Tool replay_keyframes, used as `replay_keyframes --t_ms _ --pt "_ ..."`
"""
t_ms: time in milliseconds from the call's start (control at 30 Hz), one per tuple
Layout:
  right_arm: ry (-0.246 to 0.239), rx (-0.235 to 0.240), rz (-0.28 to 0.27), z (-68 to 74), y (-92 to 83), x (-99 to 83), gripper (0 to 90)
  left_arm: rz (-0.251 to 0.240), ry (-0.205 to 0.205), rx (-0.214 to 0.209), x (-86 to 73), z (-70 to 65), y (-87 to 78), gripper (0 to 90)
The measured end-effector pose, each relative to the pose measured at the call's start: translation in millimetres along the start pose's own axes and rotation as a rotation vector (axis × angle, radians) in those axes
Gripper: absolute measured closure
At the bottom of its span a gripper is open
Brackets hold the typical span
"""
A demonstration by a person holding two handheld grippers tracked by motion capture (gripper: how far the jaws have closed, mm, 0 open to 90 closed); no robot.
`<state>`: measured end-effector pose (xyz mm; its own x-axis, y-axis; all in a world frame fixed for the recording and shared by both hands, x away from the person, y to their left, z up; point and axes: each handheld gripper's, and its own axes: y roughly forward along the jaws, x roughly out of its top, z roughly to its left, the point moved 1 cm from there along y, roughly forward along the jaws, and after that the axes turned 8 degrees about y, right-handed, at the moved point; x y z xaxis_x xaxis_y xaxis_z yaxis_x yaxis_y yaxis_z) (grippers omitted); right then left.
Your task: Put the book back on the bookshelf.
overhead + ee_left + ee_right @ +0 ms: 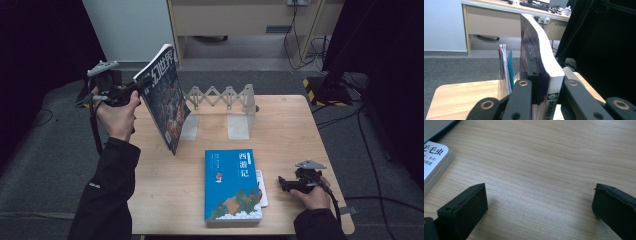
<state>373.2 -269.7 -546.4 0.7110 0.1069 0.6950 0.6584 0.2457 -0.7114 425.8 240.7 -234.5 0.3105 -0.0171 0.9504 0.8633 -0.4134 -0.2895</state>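
Wood table [170, 200], grey carpet, desk behind; left gripper [131, 90] pinches glossy dark-cover magazine [162, 95], tilted, left of blue book [232, 185]; right gripper [282, 182] jaws spread w/ nothing between

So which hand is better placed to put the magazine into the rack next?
Left: the left gripper already clamps the magazine beside the rack. The right gripper rests open on the table.

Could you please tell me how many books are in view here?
3: a magazine held up by the left gripper, a blue book flat on the table, and a white book partly hidden beneath it.
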Motion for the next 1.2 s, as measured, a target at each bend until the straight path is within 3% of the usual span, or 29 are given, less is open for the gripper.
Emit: replay_keyframes --t_ms 200,700,1200 --pt "0.000 0.001 0.001 0.0 -0.1 0.0 0.4 0.000 -0.015 0.018 -1.7 0.0 12.4 82.1" --pt "-0.004 0.001 0.001 -0.3 0.1 0.1 0.4 0.019 0.034 0.085 -3.5 -9.1 45.6 82.1" --pt "-0.004 0.001 0.001 -0.3 0.1 0.1 0.4 0.046 0.036 0.156 -16.2 -13.4 77.7 82.1"
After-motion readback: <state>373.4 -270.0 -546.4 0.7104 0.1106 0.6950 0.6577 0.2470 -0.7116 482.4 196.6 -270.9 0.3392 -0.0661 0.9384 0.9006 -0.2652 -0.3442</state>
